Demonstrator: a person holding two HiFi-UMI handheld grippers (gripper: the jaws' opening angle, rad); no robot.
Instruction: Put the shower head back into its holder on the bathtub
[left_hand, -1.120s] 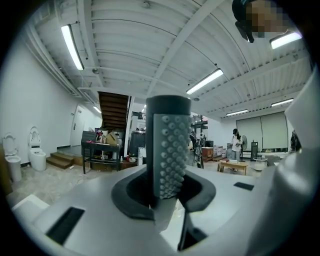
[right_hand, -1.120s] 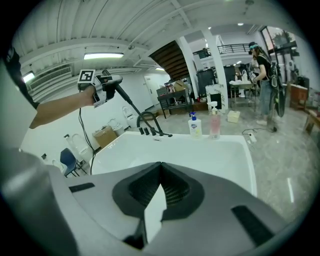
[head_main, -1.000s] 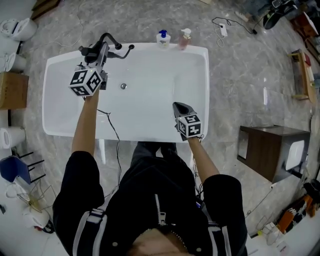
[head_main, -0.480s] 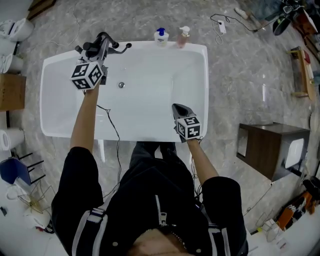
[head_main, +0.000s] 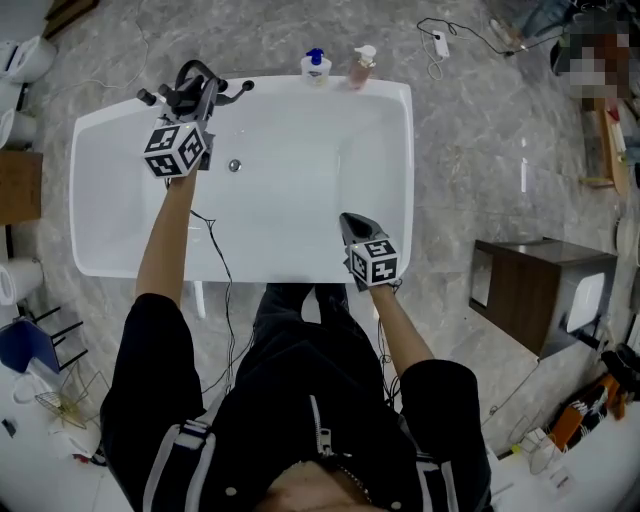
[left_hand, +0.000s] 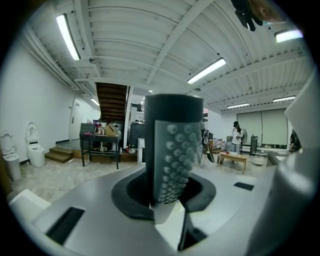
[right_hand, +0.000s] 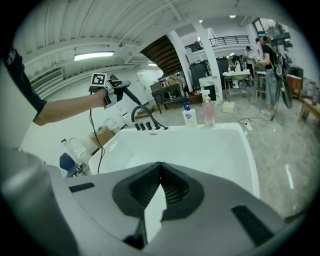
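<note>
Where the head view shows only dark fittings at the far-left corner of the bathtub, the shower head is seen nubbed-face-on in the left gripper view, clamped by the left gripper. The right gripper is closed on nothing over the near-right rim. Labels on two far-rim bottles cannot be read.

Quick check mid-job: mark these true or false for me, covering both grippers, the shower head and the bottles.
1. The left gripper is closed on the shower head. True.
2. The right gripper holds a bottle. False: it is shut and empty, above the bathtub's near rim.
3. A blue-capped bottle and a pink bottle stand on the far rim. True.
4. In the head view, the left gripper is at the bathtub's right end. False: it is at the left end, by the faucet.
</note>
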